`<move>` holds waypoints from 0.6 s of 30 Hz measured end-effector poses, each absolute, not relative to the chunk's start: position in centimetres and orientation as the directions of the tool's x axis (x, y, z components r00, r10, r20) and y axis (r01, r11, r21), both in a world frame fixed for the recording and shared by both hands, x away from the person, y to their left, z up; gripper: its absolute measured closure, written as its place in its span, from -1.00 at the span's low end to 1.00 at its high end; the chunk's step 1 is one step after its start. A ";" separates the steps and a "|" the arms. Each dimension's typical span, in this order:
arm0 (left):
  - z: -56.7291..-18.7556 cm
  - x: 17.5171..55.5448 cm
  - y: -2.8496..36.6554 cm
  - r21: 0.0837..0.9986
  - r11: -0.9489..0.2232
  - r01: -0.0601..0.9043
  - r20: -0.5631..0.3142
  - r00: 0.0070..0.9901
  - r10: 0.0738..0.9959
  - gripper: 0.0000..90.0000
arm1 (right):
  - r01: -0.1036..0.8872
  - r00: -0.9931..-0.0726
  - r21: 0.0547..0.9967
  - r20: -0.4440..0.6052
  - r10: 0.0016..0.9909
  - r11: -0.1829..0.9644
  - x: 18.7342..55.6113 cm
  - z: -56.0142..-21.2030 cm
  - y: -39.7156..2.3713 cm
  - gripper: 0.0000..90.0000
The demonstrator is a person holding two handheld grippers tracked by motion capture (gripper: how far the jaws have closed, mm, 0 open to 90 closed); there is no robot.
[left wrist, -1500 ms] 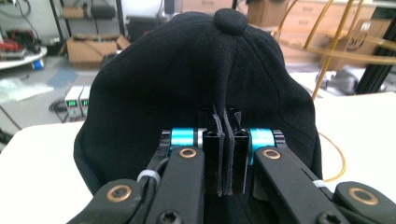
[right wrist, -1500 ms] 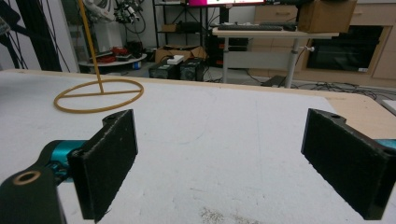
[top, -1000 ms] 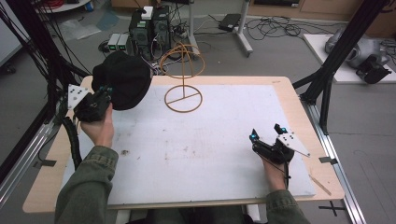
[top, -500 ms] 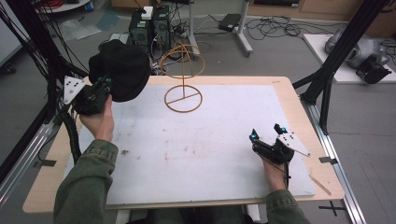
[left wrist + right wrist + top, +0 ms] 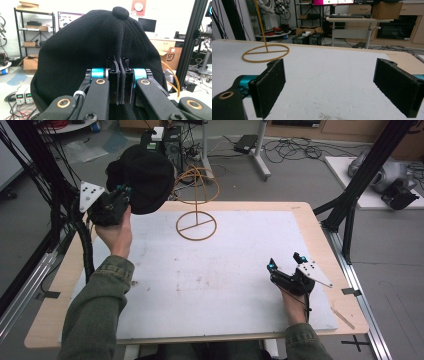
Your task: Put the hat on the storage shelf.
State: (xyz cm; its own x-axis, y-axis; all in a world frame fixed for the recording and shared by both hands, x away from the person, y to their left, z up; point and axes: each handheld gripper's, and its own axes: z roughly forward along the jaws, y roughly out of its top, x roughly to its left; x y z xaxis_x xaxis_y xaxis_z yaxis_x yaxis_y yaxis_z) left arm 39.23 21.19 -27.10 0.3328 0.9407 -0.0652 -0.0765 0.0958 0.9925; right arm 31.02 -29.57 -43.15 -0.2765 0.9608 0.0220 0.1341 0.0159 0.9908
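Two hand-held tongs are at work over a pale wooden desk point(image 5: 320, 227) covered by a white foam sheet point(image 5: 200, 280). Nearest the person, at the right front of the sheet, the right tongs point(image 5: 286, 262) rest low on the white surface in the person's right hand point(image 5: 295, 302), their black padded jaws standing wide apart with nothing between them; the right gripper view looks out between the two pads point(image 5: 270, 85) across bare white foam.

Farther back and to the left, the left hand point(image 5: 116, 232) holds the left tongs point(image 5: 125, 195) raised above the desk's left rear edge. Their jaws are pressed tight on a fold of a soft black fabric cap point(image 5: 142, 177), which hangs in the air clear of the desk, up and to the left of the stand. In the left gripper view the cap point(image 5: 82, 57) bulges around the closed jaws, a pinched ridge of cloth runs up from them, and the small round button point(image 5: 120, 12) on its crown sits at the top.

Behind the middle of the sheet stands a thin tan wire hat stand point(image 5: 196, 222), with a flat ring base crossed by one bar, an upright stem and a looped wire top; the loop lies just beside the cap's right side. The right gripper view shows the ring base point(image 5: 265, 53) on the foam, well apart from the right tongs.

Beyond the desk, the grey floor point(image 5: 300, 175) carries loose black cables and equipment.
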 end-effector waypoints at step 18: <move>-25.9 43.3 17.6 0.986 0.162 -0.034 -0.137 0.386 0.912 0.95 | 0.119 -0.259 0.993 0.036 0.965 -0.006 30.9 -43.0 -29.9 -0.78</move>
State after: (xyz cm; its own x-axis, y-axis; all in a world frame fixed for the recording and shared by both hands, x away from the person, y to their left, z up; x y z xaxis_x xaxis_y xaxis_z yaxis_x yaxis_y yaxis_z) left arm 43.32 17.64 -25.88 0.3862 0.9123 -0.1366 -0.0343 0.1622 0.9862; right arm 30.88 -29.89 -43.01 -0.2586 0.9653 0.0365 0.1188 -0.0057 0.9929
